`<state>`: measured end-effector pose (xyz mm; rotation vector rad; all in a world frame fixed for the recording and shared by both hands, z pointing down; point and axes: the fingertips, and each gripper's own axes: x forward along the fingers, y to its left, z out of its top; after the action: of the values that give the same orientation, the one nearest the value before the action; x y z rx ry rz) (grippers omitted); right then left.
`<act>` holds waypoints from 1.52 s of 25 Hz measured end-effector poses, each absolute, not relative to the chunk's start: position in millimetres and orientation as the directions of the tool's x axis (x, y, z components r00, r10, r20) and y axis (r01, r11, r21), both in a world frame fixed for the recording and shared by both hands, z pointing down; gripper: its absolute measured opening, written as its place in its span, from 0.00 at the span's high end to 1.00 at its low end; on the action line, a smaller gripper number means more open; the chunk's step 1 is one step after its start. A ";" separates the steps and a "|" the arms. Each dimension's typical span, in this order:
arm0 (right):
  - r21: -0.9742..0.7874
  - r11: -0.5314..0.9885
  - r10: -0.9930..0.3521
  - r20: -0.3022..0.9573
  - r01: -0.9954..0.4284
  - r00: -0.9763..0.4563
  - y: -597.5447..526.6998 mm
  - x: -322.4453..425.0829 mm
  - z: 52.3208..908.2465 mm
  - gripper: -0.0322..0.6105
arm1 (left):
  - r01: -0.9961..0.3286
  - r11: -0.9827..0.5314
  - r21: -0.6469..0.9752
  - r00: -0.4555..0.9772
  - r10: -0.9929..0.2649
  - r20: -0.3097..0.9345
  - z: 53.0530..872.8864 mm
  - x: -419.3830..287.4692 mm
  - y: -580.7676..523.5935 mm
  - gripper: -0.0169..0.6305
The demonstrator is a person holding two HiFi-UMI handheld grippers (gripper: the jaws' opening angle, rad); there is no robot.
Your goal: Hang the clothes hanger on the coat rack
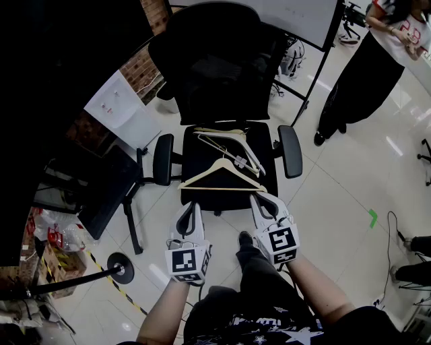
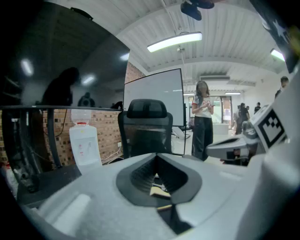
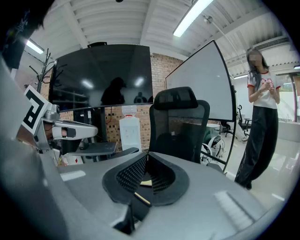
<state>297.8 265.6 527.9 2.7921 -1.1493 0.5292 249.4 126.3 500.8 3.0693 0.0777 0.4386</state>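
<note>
A wooden clothes hanger (image 1: 222,176) lies flat on the black office chair's seat (image 1: 195,153), with white hangers (image 1: 230,140) behind it. My left gripper (image 1: 192,205) hovers just before the seat's front edge, jaws shut and empty. To its right, my right gripper (image 1: 259,198) is close to the wooden hanger's right end, also shut, with nothing seen gripped. In the left gripper view the closed left gripper (image 2: 157,154) points at the chair, and bits of hanger show through the hollow between the pads. The right gripper (image 3: 147,153) shows the same. Coat rack hooks (image 3: 45,63) stand far left.
A person in black trousers (image 1: 363,67) stands right of the chair by a whiteboard (image 1: 296,17). A water dispenser (image 1: 118,104) and a brick wall are at the left. A round stand base (image 1: 121,267) with striped tape sits on the floor at lower left.
</note>
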 end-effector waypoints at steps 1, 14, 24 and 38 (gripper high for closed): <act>-0.055 -0.711 -0.673 0.342 -0.701 0.656 266.3 310.6 531.8 0.94 | 0.042 -0.998 0.044 0.960 0.052 0.276 503.8 261.7 125.7 0.97; -0.064 -0.663 -0.651 0.540 -0.746 0.533 248.5 376.4 650.5 0.79 | 0.074 -0.997 0.012 0.892 0.072 0.447 622.6 344.2 112.7 0.97; -0.012 -0.635 -0.521 0.745 -0.772 0.416 233.5 416.2 793.4 0.64 | 0.073 -0.996 0.050 0.811 0.088 0.578 736.9 369.4 86.3 0.97; 0.049 -0.535 -0.412 0.856 -0.844 0.311 204.8 432.0 886.6 0.62 | 0.152 -0.981 0.124 0.714 0.195 0.672 821.1 388.5 78.9 0.97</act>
<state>432.0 204.8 886.6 2.0846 -1.1098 1.1433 388.5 78.9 821.1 2.8531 0.2893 1.1296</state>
